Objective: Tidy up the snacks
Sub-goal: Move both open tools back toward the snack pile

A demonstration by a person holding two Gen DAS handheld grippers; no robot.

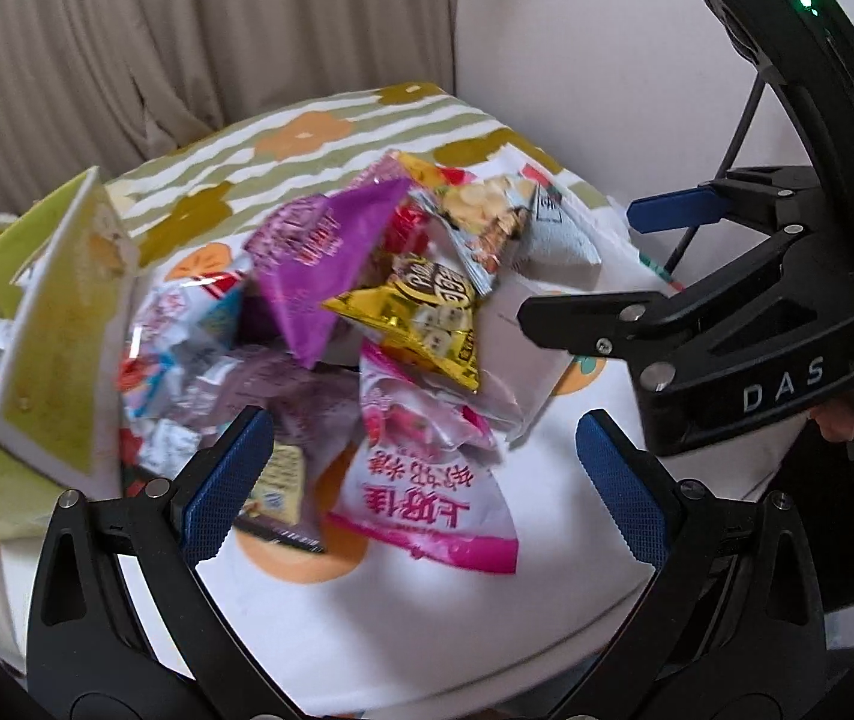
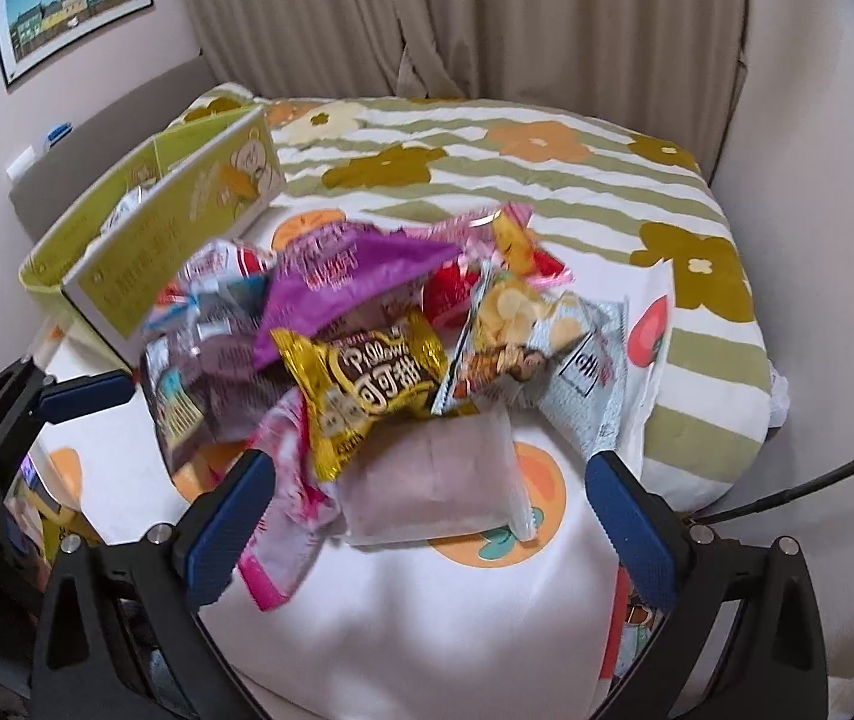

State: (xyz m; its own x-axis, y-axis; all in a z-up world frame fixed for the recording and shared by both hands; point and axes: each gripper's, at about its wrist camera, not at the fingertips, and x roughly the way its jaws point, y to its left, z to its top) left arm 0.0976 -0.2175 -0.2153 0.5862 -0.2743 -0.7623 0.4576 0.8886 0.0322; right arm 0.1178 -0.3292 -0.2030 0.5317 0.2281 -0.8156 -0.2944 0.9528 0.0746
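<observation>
Left wrist view: both tongs [image 1: 423, 483] [image 2: 430, 507] gape empty over heaped snack packets [image 1: 330, 324] (blurred).

A heap of crinkly foil snack packets [image 1: 366, 324] lies on the white flower-printed bedcover [image 1: 427, 618] beside a yellow-green cardboard box [image 1: 60, 348]

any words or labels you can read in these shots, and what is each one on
"DAS": on the black body of the right gripper, seen from the left wrist view.
"Pillow" and "可可甜": on the gold snack packet.
"上好佳": on the pink packet, which lies upside down.
Purple packet, green box, pale blue packet: printing too blurred to read.
</observation>
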